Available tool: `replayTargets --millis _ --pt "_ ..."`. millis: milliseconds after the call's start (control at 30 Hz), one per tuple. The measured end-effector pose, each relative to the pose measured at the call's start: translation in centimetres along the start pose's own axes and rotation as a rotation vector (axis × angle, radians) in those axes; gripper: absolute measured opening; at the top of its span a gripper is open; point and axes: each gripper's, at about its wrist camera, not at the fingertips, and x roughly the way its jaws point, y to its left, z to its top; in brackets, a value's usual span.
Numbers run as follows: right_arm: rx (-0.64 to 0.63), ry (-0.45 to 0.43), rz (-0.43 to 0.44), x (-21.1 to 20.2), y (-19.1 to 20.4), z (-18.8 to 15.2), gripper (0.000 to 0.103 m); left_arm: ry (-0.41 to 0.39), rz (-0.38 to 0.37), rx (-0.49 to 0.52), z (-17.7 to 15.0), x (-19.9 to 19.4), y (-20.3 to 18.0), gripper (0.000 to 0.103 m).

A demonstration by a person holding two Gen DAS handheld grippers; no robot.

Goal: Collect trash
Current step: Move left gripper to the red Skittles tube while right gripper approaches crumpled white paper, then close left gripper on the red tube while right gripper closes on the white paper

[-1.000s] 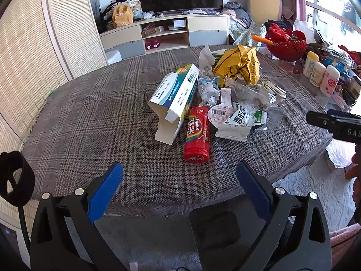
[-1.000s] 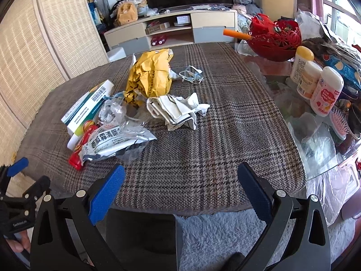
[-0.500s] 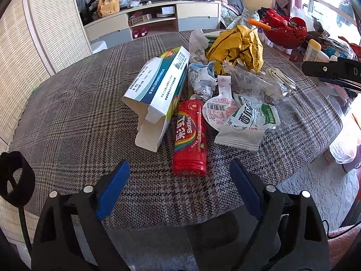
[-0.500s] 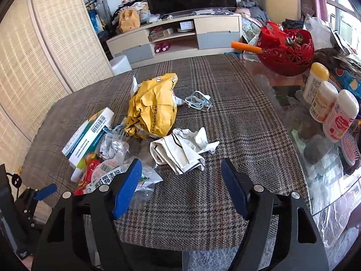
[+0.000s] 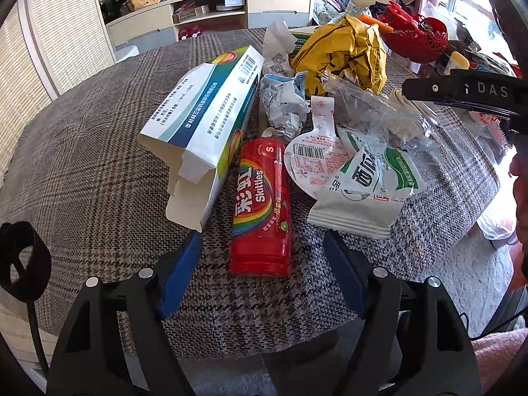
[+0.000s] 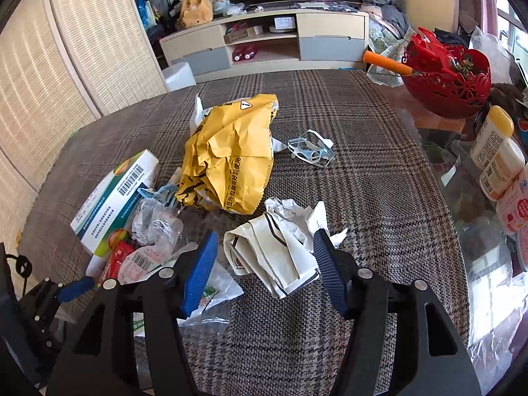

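A pile of trash lies on a plaid-covered table. In the left wrist view my left gripper is open, its jaws on either side of the near end of a red Skittles tube. Beside the tube lie an open white-and-blue carton, a white snack wrapper and a crumpled yellow bag. In the right wrist view my right gripper is open, its jaws on either side of a crumpled white paper wad. The yellow bag lies behind it.
A red basket, several bottles and clear plastic sit on the bare glass at the right. A blue-and-white plastic mask frame lies further back. A TV cabinet and wicker screens stand behind the table.
Both grippers have moved forward over the table edge. The left one now has the Skittles tube between its jaws, the right one the white paper wad. Both jaws have narrowed a little.
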Motion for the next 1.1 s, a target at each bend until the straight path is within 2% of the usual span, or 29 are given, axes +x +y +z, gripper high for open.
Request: replayTargets --millis 267,333,500,567,633,700,800,933,1100 --pt "0.003 0.019 -0.021 1.5 -1.0 -0.3 0.062 -0.001 -0.024 0.000 0.4 1.1 0.2 0.071" --pt "0.015 0.012 -0.017 1.3 -1.4 -0.2 0.056 -0.005 -0.027 0.004 0.5 1.2 0.3 0.071" --pt "0.030 0.001 -0.015 1.3 -2.2 -0.2 0.049 -0.016 -0.016 0.031 0.5 1.4 0.7 0.072" --pt "0.039 -0.005 -0.009 1.2 -2.2 -0.3 0.046 -0.021 -0.017 0.023 0.6 1.3 1.0 0.068" --pt "0.033 -0.018 -0.003 0.9 -2.1 -0.2 0.037 -0.032 -0.014 0.020 0.5 1.0 1.3 0.048" --pt "0.021 -0.027 0.001 0.4 -1.8 0.0 0.031 -0.034 -0.028 0.010 0.5 0.8 1.6 0.037" --pt "0.020 -0.036 0.023 -0.4 -1.4 -0.1 0.012 -0.028 -0.022 0.013 0.4 0.5 1.5 0.036" --pt "0.016 -0.028 0.022 -0.6 -1.6 -0.3 0.012 -0.024 0.009 0.051 -0.4 0.2 0.8 0.035" --pt "0.011 -0.029 0.001 -0.4 -1.9 -0.3 0.015 -0.010 0.017 0.043 -0.6 0.1 0.7 0.036"
